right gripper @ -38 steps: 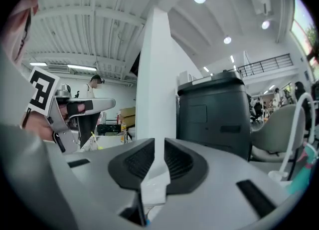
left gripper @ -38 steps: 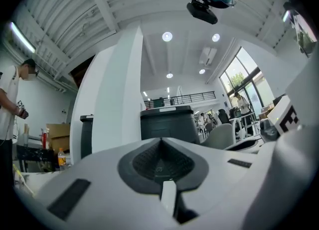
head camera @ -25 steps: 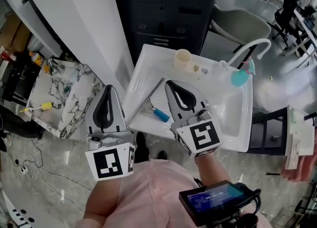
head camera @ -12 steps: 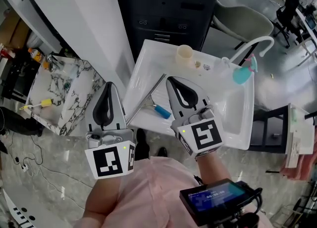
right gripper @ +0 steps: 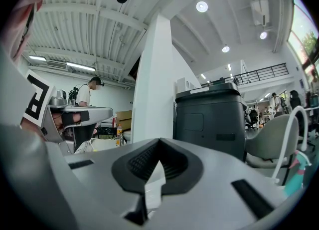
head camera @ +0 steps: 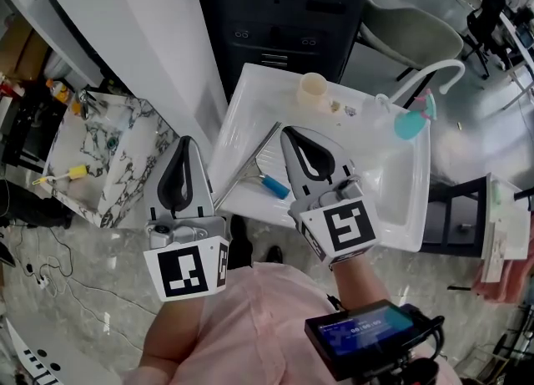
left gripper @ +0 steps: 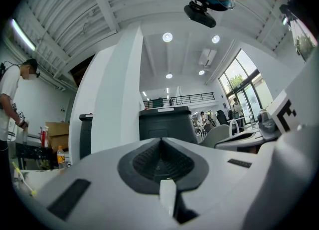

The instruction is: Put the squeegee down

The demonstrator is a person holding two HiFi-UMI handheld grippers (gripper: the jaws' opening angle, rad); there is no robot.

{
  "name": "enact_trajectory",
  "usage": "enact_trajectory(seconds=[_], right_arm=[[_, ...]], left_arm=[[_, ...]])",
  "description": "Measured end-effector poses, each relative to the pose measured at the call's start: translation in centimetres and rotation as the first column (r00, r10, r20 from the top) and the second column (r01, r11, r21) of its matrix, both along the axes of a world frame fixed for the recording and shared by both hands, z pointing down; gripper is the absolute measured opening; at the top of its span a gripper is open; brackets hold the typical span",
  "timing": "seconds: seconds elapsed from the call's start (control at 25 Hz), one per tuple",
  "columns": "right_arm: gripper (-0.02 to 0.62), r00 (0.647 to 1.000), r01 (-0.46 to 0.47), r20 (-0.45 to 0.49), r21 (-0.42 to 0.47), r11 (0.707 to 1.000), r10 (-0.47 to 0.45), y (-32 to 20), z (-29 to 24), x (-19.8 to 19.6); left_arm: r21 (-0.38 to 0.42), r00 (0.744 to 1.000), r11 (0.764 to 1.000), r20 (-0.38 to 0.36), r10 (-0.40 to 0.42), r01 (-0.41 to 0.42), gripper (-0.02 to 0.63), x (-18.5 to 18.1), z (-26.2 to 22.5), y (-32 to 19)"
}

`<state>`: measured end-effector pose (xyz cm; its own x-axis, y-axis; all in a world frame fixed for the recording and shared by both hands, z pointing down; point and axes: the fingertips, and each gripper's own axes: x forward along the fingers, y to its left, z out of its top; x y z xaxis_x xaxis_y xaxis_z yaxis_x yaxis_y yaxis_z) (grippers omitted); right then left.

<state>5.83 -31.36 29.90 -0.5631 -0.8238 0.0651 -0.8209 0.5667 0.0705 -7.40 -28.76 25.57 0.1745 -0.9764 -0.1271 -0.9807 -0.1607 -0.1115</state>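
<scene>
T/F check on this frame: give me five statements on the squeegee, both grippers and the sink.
1. The squeegee lies on the white sink, held by neither gripper. True.
2. The right gripper has its jaws wide open. False: they are shut, with nothing between them.
3. The left gripper grips the squeegee's handle. False: it is shut on nothing, to the left of the sink.
4. A beige cup stands near the sink's far edge. True.
5. The squeegee's handle is red. False: it is blue.

Head view steeply down on the sink (head camera: 388, 191); both gripper views level, low, toward the same dark cabinet (left gripper: 164, 124).
</scene>
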Motion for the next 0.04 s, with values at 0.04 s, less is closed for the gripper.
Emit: enact_trajectory(seconds=[0.04], right_arm=[[-0.002,1.0,0.0,-0.001,-0.001,1.0,0.0,-0.05,0.03,-0.03]], left_arm=[[0.0,1.0,1.0,0.0,0.0,0.0,0.009,0.0,0.01,-0.05]])
